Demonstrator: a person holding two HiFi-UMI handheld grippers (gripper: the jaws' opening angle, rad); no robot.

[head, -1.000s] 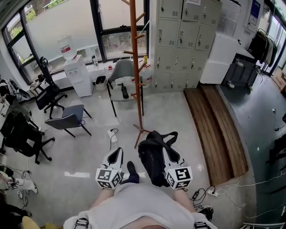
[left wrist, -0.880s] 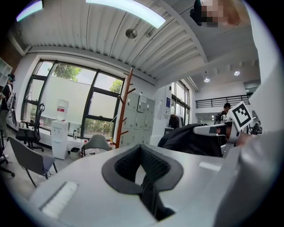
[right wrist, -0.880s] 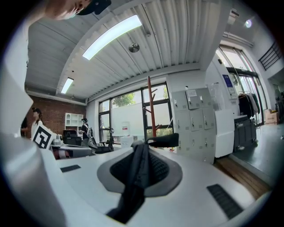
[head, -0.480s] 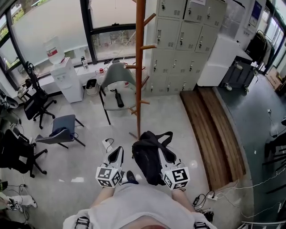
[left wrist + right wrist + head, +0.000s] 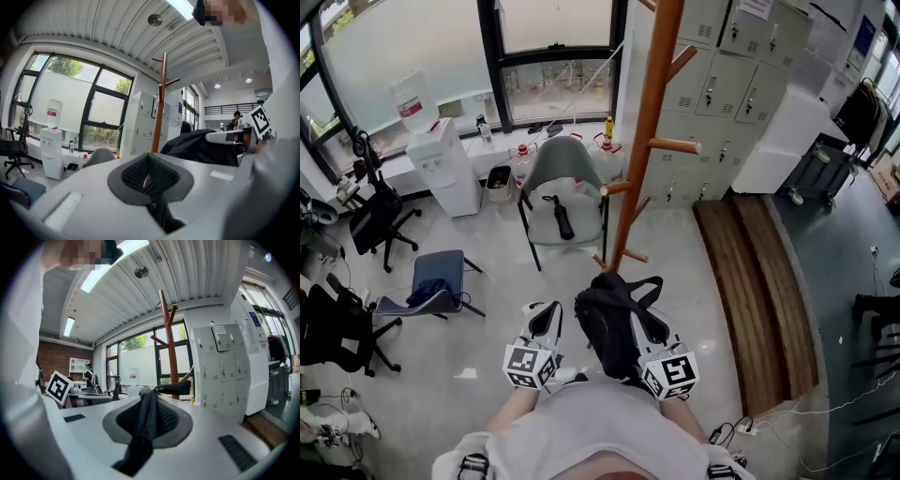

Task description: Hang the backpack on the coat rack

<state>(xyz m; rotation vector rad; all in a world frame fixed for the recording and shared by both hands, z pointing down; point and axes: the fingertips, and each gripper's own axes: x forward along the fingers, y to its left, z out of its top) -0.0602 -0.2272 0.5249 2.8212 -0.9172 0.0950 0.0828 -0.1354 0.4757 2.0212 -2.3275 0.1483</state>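
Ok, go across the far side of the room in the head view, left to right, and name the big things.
black office chair → water dispenser → grey chair → coat rack → lockers

The backpack [image 5: 614, 328] sits between my left gripper [image 5: 546, 312] and right gripper [image 5: 643, 323], strap in the right jaws. Coat rack [image 5: 642, 159] just ahead; chair [image 5: 565, 183] beyond the left jaws; lockers [image 5: 727, 84] ahead-right.

No legible text, label or number anywhere.
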